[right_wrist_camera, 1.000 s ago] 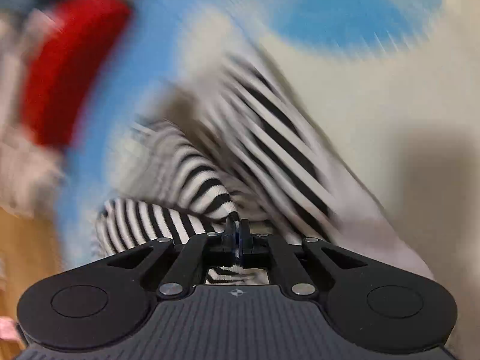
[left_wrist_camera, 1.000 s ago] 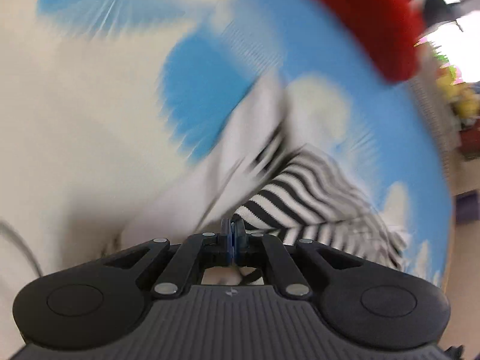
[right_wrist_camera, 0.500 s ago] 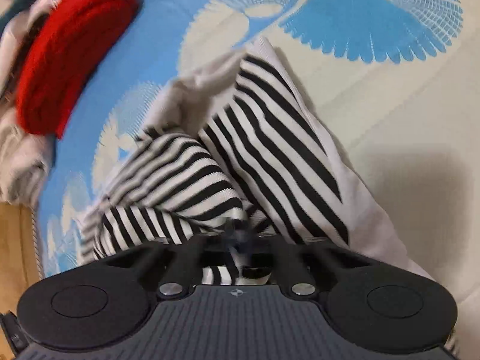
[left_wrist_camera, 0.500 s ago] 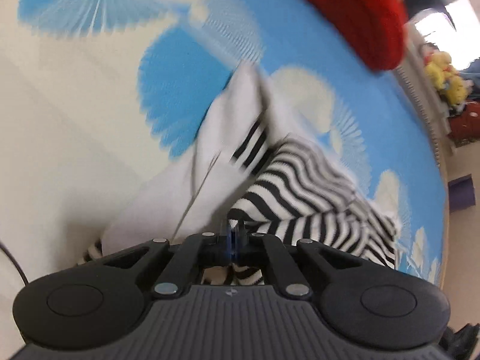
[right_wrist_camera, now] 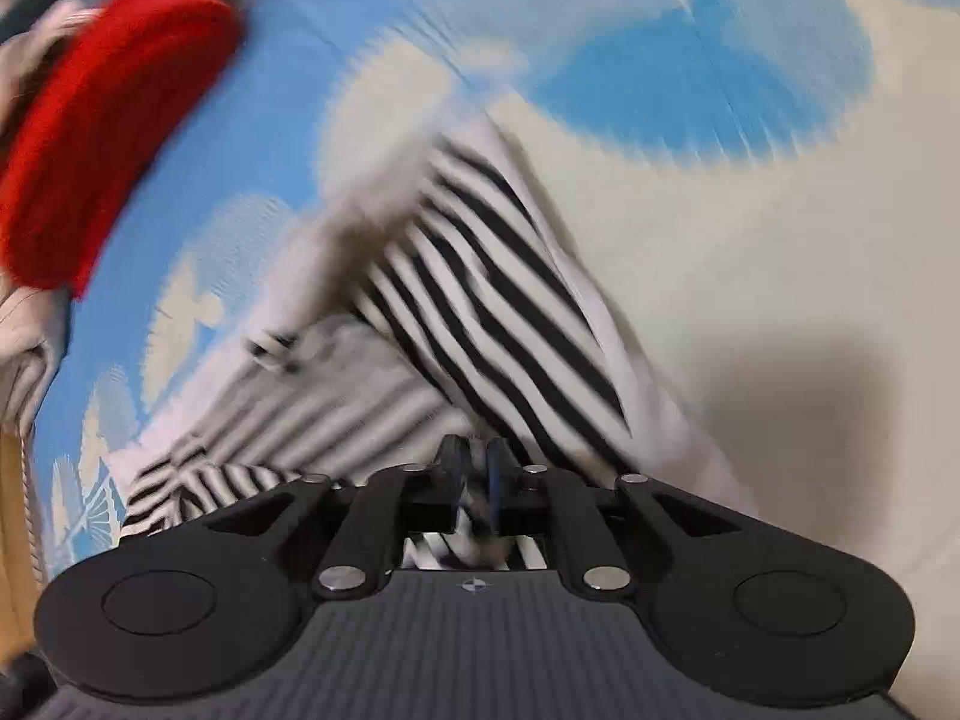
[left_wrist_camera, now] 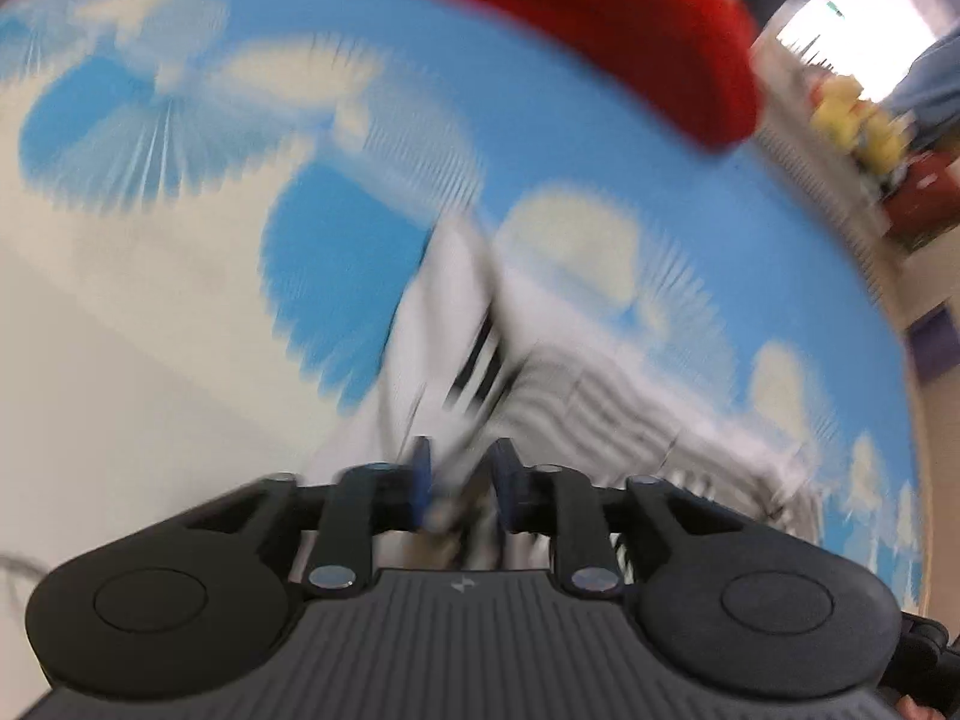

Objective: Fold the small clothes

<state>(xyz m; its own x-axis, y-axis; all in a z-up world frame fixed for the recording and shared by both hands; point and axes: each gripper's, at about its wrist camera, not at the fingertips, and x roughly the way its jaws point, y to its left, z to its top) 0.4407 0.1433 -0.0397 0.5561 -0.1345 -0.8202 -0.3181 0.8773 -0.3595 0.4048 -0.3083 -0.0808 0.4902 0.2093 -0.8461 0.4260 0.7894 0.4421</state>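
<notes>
Lying just ahead of both grippers, the striped garment point(right_wrist_camera: 480, 312) stretches away lengthwise; left gripper point(left_wrist_camera: 462, 480) and right gripper point(right_wrist_camera: 474, 480), jaws just parting, have cloth loose between them.

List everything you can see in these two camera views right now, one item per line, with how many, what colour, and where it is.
striped garment: one, black and white, crumpled on the cloth just ahead of both grippers.
red garment: one, red, at the cloth's far edge.
patterned cloth: one, blue and cream, spread under everything.
pale garments: number unclear, beige, beside the red one at the left edge of the right wrist view.
yellow and red items: too blurred to identify, beyond the cloth.
left gripper: one, black with blue pads, jaws just opening, striped fabric between them.
right gripper: one, same colours, jaws just opening, fabric between them.
</notes>
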